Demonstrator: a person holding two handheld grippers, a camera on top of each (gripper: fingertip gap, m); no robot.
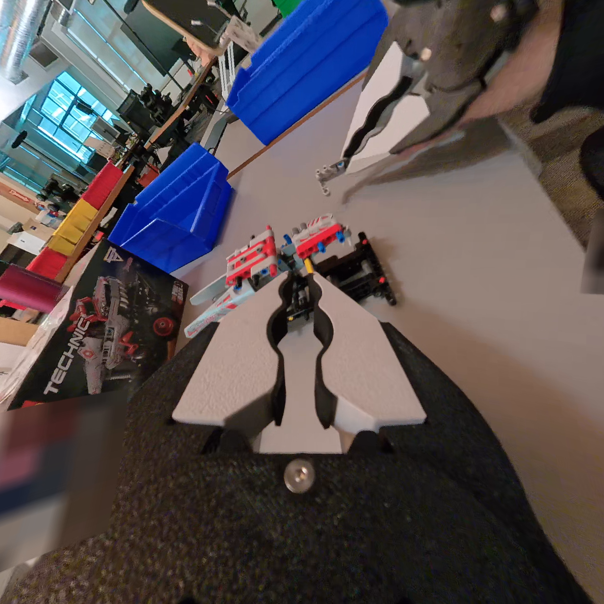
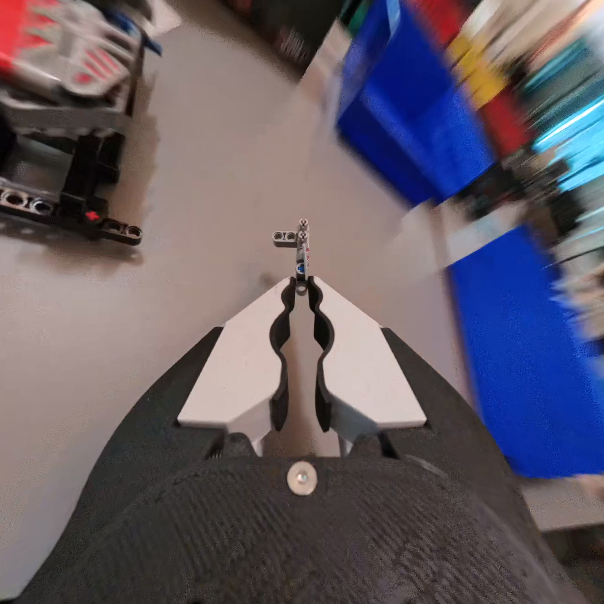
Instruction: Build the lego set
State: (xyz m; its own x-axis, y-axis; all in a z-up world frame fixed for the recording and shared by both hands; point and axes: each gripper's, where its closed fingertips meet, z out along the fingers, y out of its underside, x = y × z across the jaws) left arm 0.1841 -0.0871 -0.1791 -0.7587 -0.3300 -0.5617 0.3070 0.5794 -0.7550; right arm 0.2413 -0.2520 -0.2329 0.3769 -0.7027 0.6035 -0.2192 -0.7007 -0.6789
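We pin the model (image 1: 299, 295) with the left gripper (image 1: 300, 277), jaws narrow on its dark core. Right gripper (image 2: 300, 280) pinches the grey sub-assembly (image 2: 299, 243) by its tail, connector end free, model at 10 o'clock.

The right tool (image 2: 300, 283) is pinching a small grey lego piece (image 2: 302, 248) at its tips, above the tabletop (image 2: 228, 163), near the lego model (image 2: 65, 130).

grey table (image 1: 457, 261), blue bins (image 1: 183, 209), windows (image 1: 65, 111)
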